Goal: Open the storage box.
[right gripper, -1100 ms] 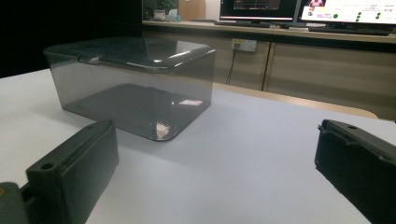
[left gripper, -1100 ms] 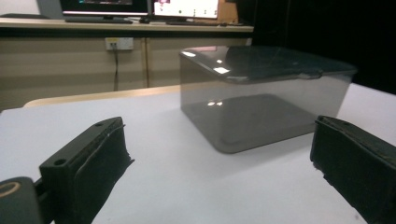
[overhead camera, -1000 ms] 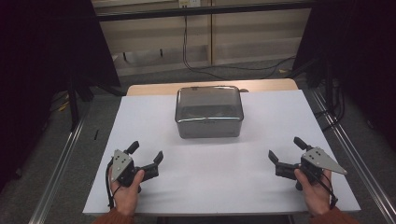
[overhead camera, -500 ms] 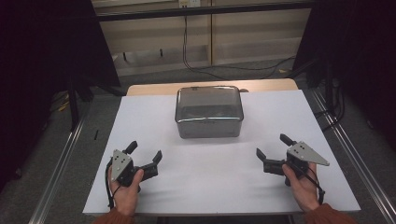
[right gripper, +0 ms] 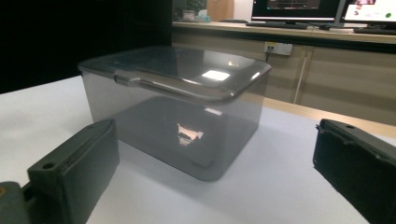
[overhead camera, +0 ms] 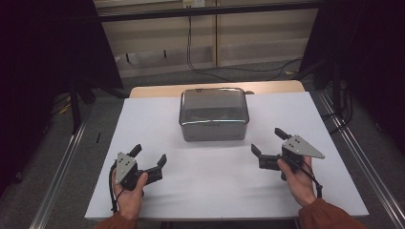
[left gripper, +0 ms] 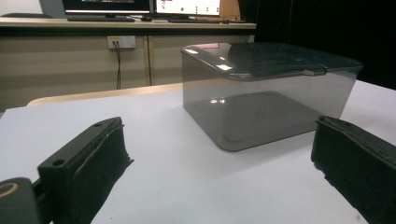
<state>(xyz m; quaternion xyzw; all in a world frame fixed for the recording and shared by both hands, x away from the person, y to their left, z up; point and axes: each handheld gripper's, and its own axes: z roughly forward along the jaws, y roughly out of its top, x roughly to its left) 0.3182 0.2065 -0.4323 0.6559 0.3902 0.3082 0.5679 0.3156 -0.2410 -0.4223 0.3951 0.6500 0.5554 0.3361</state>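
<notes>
Smoky translucent plastic container [overhead camera: 213,114] with lid on, ahead between both tongs, left gripper [overhead camera: 148,159] and right gripper [overhead camera: 267,140] released, empty, contents indiscernible through dark walls.

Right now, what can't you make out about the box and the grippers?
- Box contents: tinted walls and glare on the lid, all views.
- Lid latched or loose: too small to tell.
- Left gripper, right gripper: jaw tips cut off by the gripper views' lower edges.
</notes>
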